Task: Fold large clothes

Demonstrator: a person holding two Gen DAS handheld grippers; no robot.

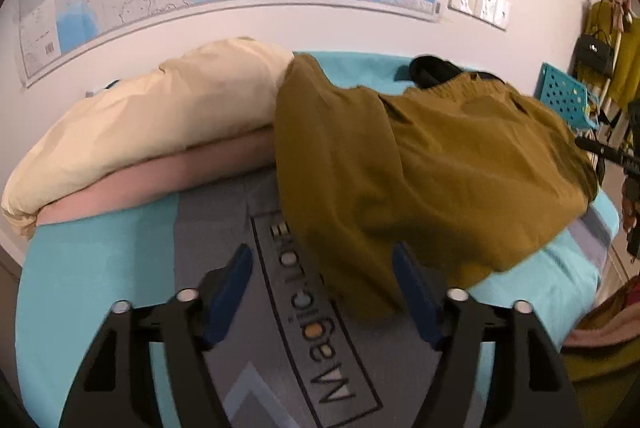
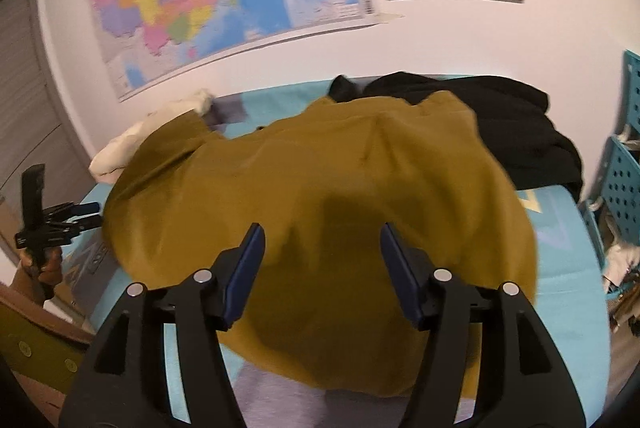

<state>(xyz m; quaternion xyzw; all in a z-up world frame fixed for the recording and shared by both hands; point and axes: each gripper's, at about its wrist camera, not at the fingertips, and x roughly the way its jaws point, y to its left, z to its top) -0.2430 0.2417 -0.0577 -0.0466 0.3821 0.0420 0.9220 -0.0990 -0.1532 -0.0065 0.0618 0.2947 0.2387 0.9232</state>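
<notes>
A large mustard-brown garment (image 1: 424, 172) lies spread and rumpled on the bed; it also fills the middle of the right wrist view (image 2: 320, 196). My left gripper (image 1: 322, 260) is open and empty above the bed sheet, at the garment's near left edge. My right gripper (image 2: 322, 240) is open and empty, hovering over the garment's near part. The left gripper also shows far left in the right wrist view (image 2: 86, 214).
The bed has a turquoise and grey sheet (image 1: 96, 268) with printed lettering. A cream pillow on a pink folded blanket (image 1: 160, 120) lies at the left by the wall. Black clothes (image 2: 500, 120) lie behind the garment. A blue perforated rack (image 2: 624, 168) stands at right.
</notes>
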